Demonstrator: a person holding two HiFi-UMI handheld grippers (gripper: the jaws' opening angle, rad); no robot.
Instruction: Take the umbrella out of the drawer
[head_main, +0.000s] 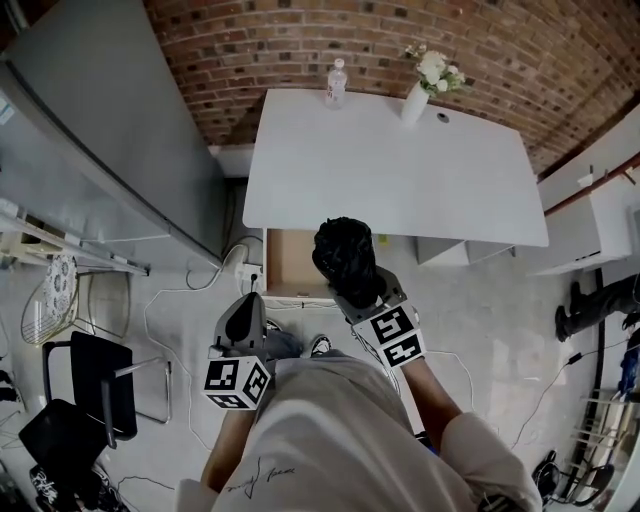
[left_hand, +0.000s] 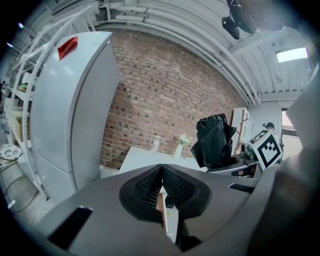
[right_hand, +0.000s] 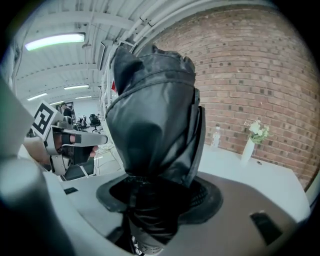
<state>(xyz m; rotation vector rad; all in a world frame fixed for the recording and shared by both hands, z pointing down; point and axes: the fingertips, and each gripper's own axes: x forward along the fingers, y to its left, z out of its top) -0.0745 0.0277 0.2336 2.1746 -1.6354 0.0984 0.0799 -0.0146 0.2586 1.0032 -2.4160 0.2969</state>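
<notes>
Umbrella (right_hand: 150, 125) glossy blk cloth, desk (head_main: 400, 180) smooth matt wht, wall (head_main: 250, 50) rough red brick.

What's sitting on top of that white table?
A bottle and a vase of flowers stand at the far edge of the table. The umbrella, held in the right gripper, covers a bit of the near edge.

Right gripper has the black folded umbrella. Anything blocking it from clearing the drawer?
Nothing visible. The black folded umbrella, clamped in the right gripper, is above the open wooden drawer, by the white table's front edge. The shut left gripper is off to the side.
</notes>
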